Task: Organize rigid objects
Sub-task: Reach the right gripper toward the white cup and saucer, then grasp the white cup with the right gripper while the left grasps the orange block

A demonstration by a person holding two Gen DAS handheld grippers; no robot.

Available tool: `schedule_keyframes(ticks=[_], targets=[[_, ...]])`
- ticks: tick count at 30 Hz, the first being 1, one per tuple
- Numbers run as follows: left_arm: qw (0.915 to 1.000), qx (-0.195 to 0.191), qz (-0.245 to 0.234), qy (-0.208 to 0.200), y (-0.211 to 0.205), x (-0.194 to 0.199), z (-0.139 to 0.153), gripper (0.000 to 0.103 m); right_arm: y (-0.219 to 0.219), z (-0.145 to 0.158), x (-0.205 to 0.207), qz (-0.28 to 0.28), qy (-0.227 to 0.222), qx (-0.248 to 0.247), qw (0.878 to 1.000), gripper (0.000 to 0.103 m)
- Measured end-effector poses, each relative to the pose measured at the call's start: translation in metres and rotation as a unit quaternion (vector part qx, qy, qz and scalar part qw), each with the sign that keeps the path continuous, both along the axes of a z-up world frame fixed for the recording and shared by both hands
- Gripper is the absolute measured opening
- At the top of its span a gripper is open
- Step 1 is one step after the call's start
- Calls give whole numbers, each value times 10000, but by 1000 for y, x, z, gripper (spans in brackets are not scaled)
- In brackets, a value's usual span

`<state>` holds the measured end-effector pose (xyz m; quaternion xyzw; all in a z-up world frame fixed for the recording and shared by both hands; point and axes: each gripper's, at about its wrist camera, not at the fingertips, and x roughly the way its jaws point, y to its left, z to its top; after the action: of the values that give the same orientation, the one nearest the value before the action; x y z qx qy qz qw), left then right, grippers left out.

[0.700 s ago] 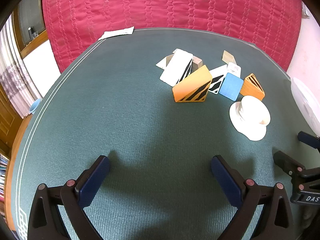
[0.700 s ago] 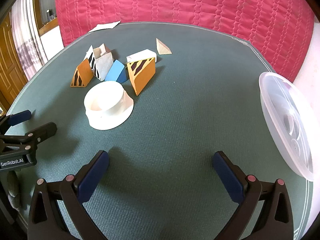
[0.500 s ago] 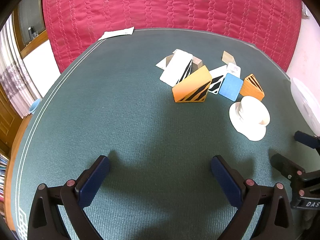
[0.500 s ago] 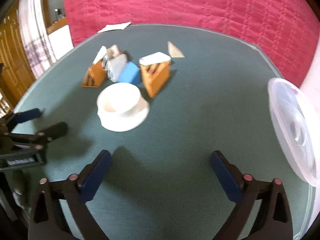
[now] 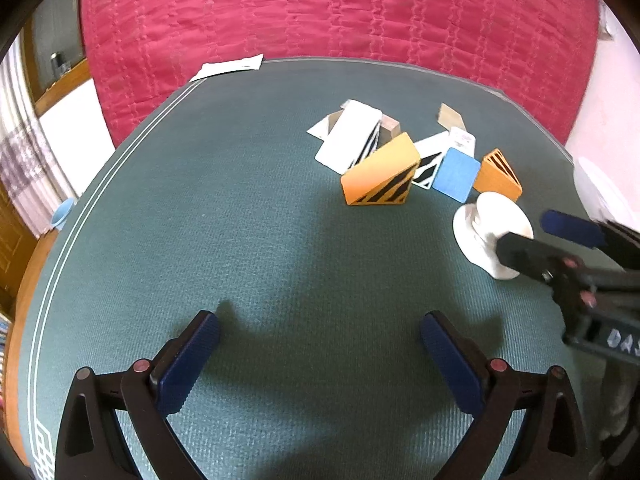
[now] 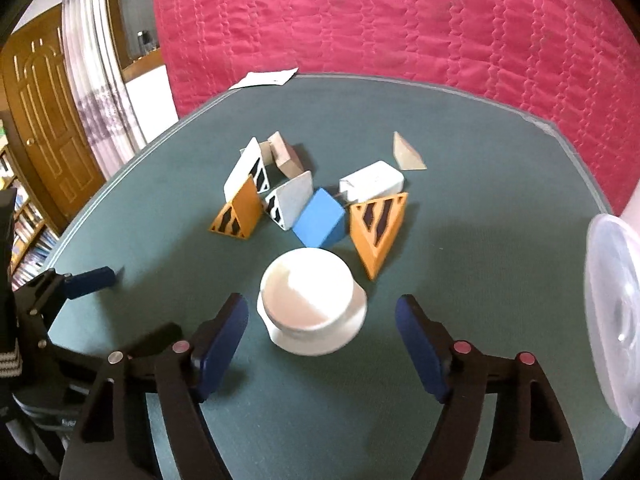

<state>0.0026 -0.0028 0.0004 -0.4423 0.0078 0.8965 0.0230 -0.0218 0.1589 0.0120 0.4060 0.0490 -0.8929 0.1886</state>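
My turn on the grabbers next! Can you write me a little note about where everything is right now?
Left gripper: open, holding nothing, over bare green mat.
Right gripper: open, jaws either side of the white bowl, not squeezing it.
Blocks: blue cube, orange striped wedges and white ones, in a loose pile behind the bowl.
Clear lid: at the table's right edge.
Done: nothing sorted.
Left: everything.

Quilted crimson fabric backdrop (image 6: 400,20) beyond the fingers, behind round green felt-topped table (image 5: 240,220). Panelled brown wooden door (image 6: 44,120), pale patterned curtain (image 6: 96,80), bookshelf (image 6: 24,232) left of them.
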Motion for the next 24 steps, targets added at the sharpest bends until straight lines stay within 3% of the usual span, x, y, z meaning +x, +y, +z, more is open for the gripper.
schedule_keyframes(ticks=[6, 14, 24], targets=[[9998, -61, -177, -34, -7, -2, 0, 103, -10, -10, -8, 64, -137, 66, 9999, 66], [10000, -53, -71, -40, -15, -7, 0, 103, -15, -9, -7, 28, 104, 245, 9996, 53], [9998, -181, 35, -42, -11, -23, 3, 102, 21, -10, 19, -65, 120, 253, 9996, 53]])
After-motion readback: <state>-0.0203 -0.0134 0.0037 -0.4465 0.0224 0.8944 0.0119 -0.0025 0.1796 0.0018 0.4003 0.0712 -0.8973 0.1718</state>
